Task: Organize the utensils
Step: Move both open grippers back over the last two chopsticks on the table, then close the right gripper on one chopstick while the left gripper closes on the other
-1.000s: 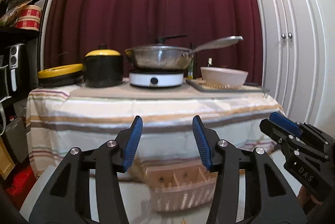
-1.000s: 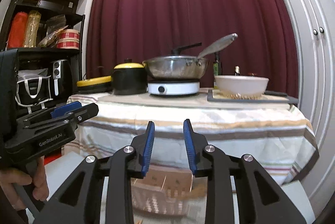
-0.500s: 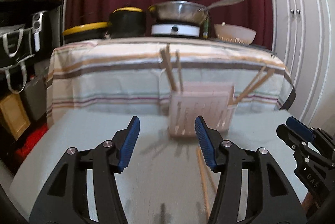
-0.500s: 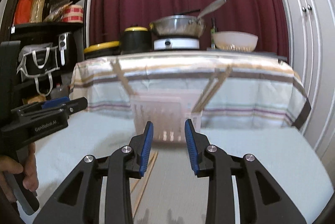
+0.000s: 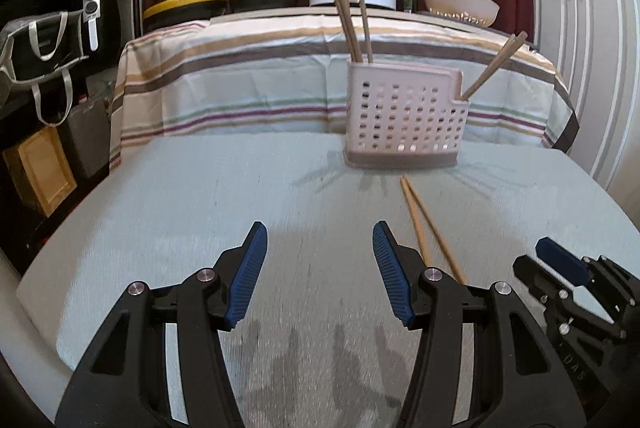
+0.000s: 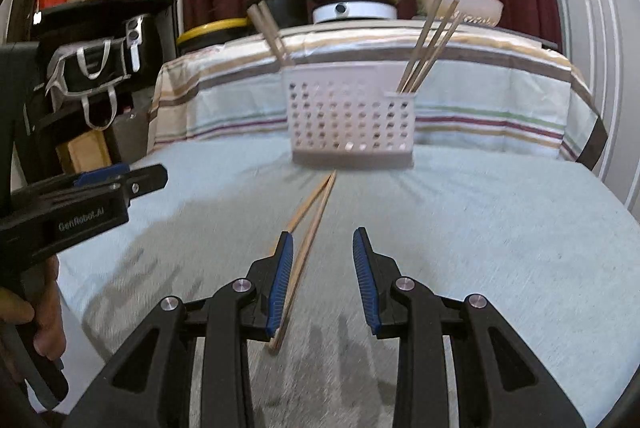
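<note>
Chopsticks (image 6: 306, 228) on table | beside right hand-held gripper (image 6: 322, 276), untouched

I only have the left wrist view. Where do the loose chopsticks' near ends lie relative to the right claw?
Observer: The right wrist view shows the loose chopsticks running along the right claw's left finger, off-centre in its gap.
Operator: Is it gripping anything?
Observer: No, its jaws stand open with nothing pressed between them.
Operator: How many sticks stand in the holder's low end compartment?
Observer: At least three standing chopsticks lean there in the holder.
</note>
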Available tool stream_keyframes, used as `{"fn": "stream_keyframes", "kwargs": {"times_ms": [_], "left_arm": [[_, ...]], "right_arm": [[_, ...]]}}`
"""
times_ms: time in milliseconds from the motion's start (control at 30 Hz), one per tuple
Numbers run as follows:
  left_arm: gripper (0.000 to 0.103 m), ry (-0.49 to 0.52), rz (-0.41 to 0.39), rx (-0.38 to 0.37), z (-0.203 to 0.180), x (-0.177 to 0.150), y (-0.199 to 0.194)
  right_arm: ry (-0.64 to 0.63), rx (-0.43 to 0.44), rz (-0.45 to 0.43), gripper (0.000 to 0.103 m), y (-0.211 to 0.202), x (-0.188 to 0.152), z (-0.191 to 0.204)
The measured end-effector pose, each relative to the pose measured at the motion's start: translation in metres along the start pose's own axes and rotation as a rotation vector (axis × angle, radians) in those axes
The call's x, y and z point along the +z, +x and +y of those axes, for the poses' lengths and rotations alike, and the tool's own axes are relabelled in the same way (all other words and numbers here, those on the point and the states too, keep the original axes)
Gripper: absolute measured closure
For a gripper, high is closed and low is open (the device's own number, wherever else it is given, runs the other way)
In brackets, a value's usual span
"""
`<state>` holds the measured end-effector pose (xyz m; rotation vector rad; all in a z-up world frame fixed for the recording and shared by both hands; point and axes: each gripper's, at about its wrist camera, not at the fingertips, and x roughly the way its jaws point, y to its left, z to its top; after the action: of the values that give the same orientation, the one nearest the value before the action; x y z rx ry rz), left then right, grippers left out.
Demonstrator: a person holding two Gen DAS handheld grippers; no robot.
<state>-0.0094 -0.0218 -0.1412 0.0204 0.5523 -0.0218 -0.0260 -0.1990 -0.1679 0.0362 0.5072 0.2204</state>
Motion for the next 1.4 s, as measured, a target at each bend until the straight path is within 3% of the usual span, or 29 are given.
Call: {"fn": "stream_keyframes", "kwargs": {"times_ms": [400, 667, 700, 767, 867, 1400], "left_arm": [[0.049, -0.008, 0.037, -0.004, -0.002, -0.018, -0.001], [0.049, -0.013, 0.07, -0.052, -0.012, -0.028, 0.0], [0.049, -0.01, 0.072, -0.057, -0.014, -0.029, 0.0], [0.049, -0.002, 0.075, -0.07, -0.019, -0.031, -0.001], [0.049, 0.011, 0.08, -0.09, -0.027, -0.032, -0.001], [0.049, 0.048, 0.125, -0.158, -0.053, -0.039, 0.008]], "right_arm": [[-0.023, 0.025, 0.059, 0.071, 0.006, -0.016, 0.013], [-0.027, 0.031, 0.161, 0.071, 0.024, -0.026, 0.016], [-0.025, 0.029, 0.16, 0.073, 0.023, -0.026, 0.016], [-0.022, 0.032, 0.164, 0.085, 0.024, -0.026, 0.015], [-0.021, 0.032, 0.163, 0.092, 0.023, -0.026, 0.014], [0.009, 0.016, 0.118, 0.095, 0.011, -0.019, -0.003]]}}
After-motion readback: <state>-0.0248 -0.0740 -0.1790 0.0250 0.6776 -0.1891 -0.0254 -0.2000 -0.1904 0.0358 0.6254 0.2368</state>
